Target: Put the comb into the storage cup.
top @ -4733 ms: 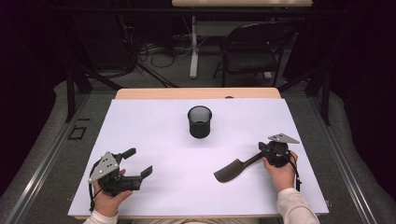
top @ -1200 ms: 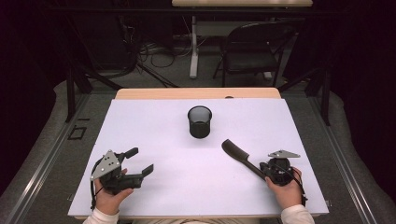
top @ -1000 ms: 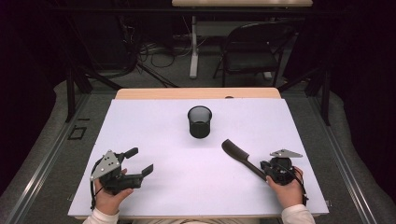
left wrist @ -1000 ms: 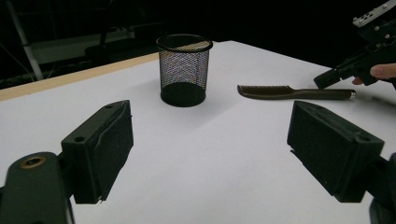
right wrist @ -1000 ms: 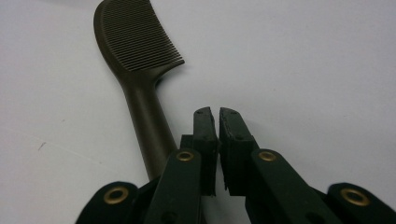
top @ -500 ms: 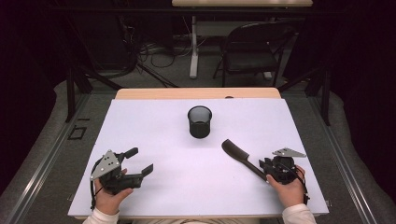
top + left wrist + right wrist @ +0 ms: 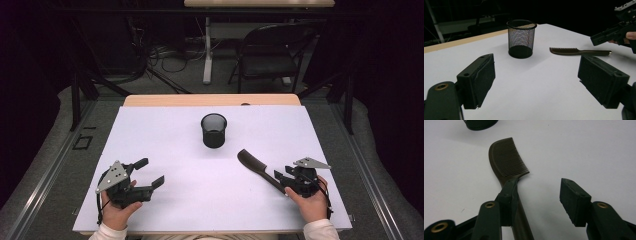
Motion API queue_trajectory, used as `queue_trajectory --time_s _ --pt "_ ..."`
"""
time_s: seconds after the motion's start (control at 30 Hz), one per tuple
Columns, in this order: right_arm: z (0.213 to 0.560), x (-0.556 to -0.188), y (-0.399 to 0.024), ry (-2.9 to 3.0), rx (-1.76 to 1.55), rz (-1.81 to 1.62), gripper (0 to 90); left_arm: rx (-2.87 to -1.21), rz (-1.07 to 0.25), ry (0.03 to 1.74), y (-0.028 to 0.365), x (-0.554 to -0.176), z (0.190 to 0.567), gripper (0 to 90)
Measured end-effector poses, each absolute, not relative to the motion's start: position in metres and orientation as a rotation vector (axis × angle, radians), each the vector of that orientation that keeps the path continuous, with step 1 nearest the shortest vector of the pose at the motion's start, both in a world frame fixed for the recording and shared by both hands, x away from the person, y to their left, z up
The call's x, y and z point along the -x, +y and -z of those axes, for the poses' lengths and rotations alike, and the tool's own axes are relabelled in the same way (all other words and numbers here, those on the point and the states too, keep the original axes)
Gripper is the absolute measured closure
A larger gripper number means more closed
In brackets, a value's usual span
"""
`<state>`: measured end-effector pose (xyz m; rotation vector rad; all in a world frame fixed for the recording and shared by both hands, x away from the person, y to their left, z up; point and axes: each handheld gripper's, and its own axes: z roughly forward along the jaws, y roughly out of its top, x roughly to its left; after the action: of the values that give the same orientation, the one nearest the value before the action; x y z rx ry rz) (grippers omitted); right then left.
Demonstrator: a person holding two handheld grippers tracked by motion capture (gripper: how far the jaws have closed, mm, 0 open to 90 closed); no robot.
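Observation:
A dark brown comb [image 7: 255, 167] lies flat on the white table cover, teeth end toward the black mesh cup [image 7: 214, 130]. My right gripper [image 7: 282, 175] is open at the comb's handle end. In the right gripper view the comb [image 7: 507, 158] runs under the left-hand jaw of this gripper [image 7: 539, 187], and the space between the jaws is bare. My left gripper [image 7: 151, 172] rests open near the front left of the table. In its own view this gripper [image 7: 536, 80] faces the cup [image 7: 521, 38] and the comb [image 7: 576, 51].
The white cover [image 7: 175, 150] spans most of the table, with a wooden strip [image 7: 210, 100] showing at the far edge. A folding chair [image 7: 265, 55] and cables stand on the floor beyond the table.
The right gripper swung the comb from pointing left to pointing up-left, set it down and opened. Over the last second it shifted only slightly. The left gripper stayed still.

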<state>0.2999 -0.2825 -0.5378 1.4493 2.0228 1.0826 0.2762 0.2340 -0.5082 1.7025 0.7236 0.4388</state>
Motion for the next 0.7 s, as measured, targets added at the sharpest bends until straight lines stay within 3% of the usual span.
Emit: queue_trajectory --time_s 0.03,0.7 --pt "0.5376 -0.2997 -0.2817 2.024 -1.402 -1.112 43.5 -1.703 -0.436 0.724 0.234 -0.2763 0.5082 14.4" --pt "0.5333 -0.2971 -0.2751 2.06 -1.314 -1.211 31.8 -1.706 -0.424 0.762 0.2294 -0.2794 0.5096 7.1"
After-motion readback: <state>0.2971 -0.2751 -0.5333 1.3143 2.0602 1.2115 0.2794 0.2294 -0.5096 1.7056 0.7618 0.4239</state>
